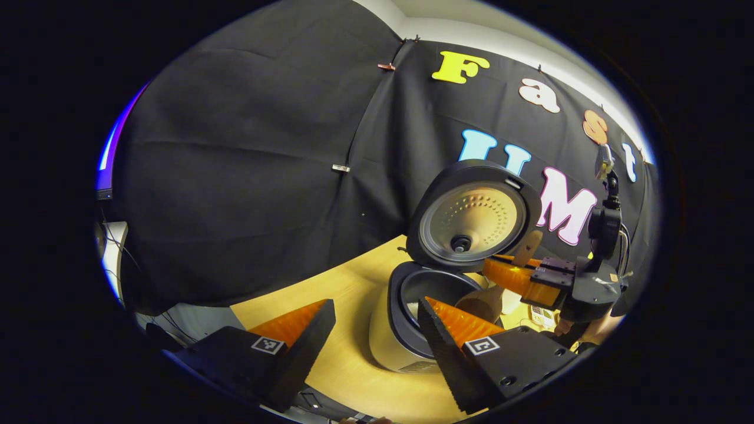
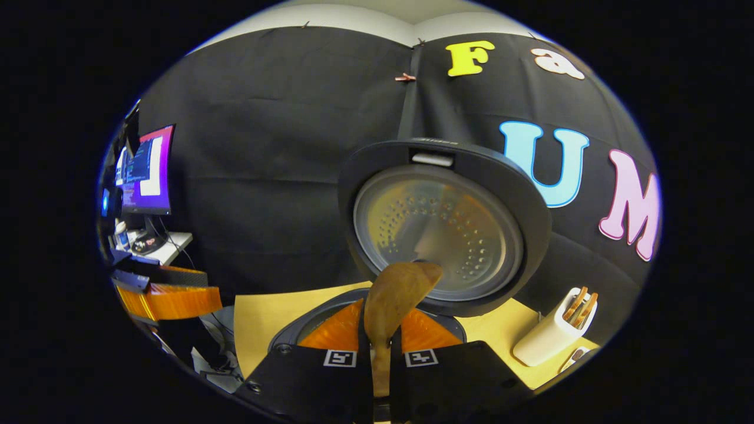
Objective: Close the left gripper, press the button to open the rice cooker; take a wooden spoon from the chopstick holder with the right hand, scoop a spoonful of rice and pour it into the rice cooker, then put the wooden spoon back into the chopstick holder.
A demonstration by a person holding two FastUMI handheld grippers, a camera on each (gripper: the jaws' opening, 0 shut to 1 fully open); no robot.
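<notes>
Wooden spoon (image 2: 393,300) clenched in my right gripper (image 2: 380,330) above round open rice cooker (image 1: 412,306); left gripper (image 1: 377,327) released; chopstick holder (image 2: 551,335) right.

Rice cooker (image 1: 394,335) stood open on the tabletop (image 1: 347,294), cream body with dark rim, lid (image 2: 442,224) swung upright at the far side, its perforated metal inner plate facing the near side. Wooden spoon (image 2: 392,300) sat clamped by the handle between both fingers of the right claw (image 2: 380,353), bowl upward and tilted, just above the cooker's open pot. Chopstick holder (image 2: 551,335), a white upright cup with a few wooden utensils standing in it, stood right of the cooker.
</notes>
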